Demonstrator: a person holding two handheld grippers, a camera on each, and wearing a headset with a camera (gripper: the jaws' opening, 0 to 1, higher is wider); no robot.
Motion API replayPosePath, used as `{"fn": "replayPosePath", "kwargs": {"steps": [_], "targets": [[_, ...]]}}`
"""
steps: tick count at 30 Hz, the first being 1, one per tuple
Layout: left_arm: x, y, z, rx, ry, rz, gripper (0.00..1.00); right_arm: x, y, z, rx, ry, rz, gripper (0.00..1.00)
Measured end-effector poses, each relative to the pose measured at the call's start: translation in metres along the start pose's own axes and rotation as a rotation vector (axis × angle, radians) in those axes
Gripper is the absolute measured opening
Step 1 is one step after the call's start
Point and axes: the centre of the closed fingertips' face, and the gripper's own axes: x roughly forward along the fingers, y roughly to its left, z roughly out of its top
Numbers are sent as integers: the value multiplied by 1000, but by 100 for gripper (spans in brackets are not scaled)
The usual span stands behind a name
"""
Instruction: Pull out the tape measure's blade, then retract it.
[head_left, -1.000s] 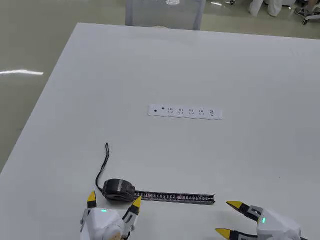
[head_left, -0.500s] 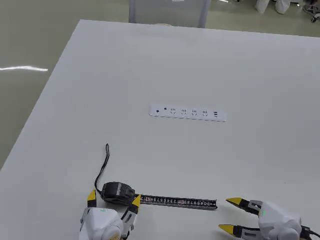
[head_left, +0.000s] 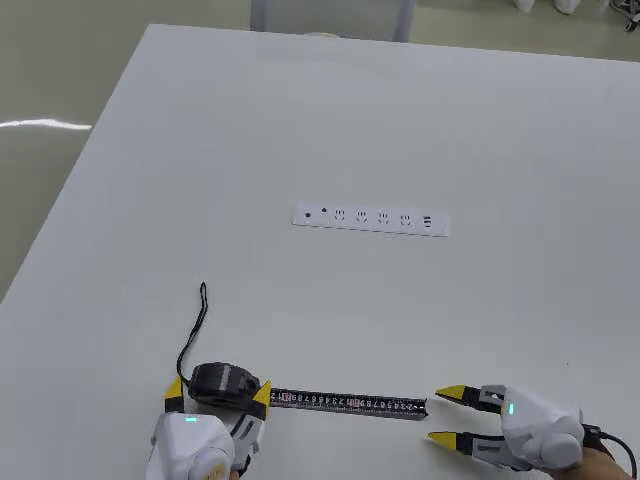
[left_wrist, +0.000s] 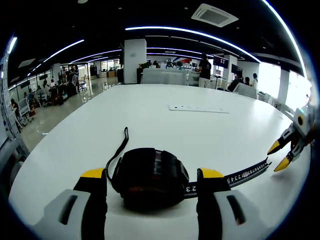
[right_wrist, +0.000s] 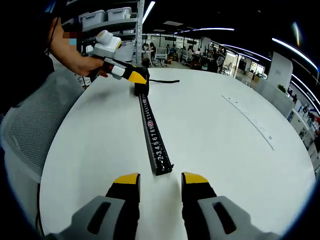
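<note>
Counting the scene gives two grippers, one tape measure (head_left: 225, 380), one drawn-out blade (head_left: 350, 403), one wrist strap (head_left: 195, 325) and one power strip (head_left: 370, 219) on one white table (head_left: 400, 120). Your left gripper (head_left: 218, 390) stands wide, its jaws flanking the case; its own view resolves a sliver of gap on each side. Your right gripper (head_left: 445, 415) is likewise parted, with the blade's free end just ahead of its jaws, untouched. Its view adds your hand (right_wrist: 92, 65) on the left gripper.
</note>
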Motion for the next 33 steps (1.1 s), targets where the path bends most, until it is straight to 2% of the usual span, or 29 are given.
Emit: {"fn": "replayPosePath", "kwargs": {"steps": [5, 11, 21, 33], "targets": [[2, 0, -3, -10, 3, -3, 68, 2, -4, 1, -12, 1, 23, 28], [5, 2, -6, -17, 5, -6, 63, 13, 2, -3, -43, 25, 87, 25], [4, 3, -5, -16, 0, -1, 62, 21, -2, -1, -45, 19, 110, 19], [4, 3, -2, -50, -18, 2, 62, 21, -3, -1, -21, 1, 123, 13]]}}
